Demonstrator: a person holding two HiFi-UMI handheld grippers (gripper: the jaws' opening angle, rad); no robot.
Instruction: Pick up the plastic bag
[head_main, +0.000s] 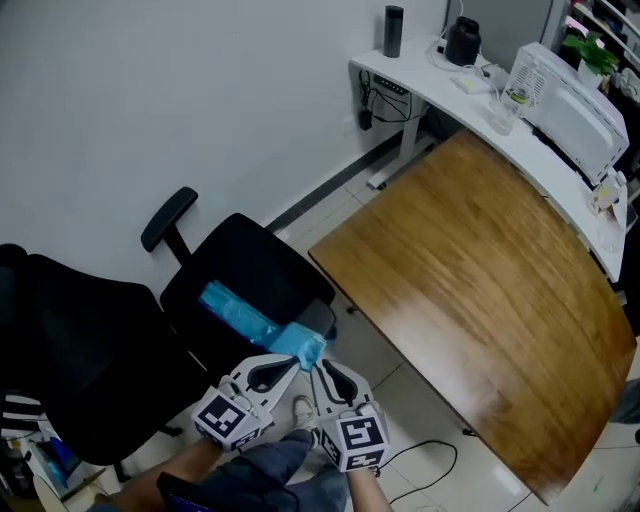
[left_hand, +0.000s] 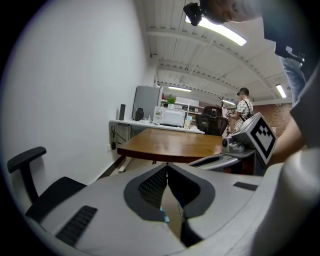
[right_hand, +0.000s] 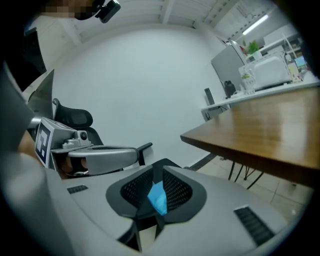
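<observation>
Where the mesh-textured pads of the right gripper (right_hand: 156, 169) stand narrowly apart, the crumpled end of the blue plastic bag (right_hand: 158, 196) sits between them; pad contact is hard to judge. The tips of the left gripper (left_hand: 167, 165) meet, a blue sliver showing below them. The bag lies along the black office chair (head_main: 262, 262) seat

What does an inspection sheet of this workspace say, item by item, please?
Surface: wooden table bare; black office chair seat bears the bag.
Job's things: blue plastic bag lies on the seat.
Clutter: black bottle and white appliance on white desk.
Grippers: left gripper jaws together; right gripper has the bag's end between its jaws, grip unclear.
Cables: black cable on floor; more under the desk.
Surroundings: white wall; person standing far off.
</observation>
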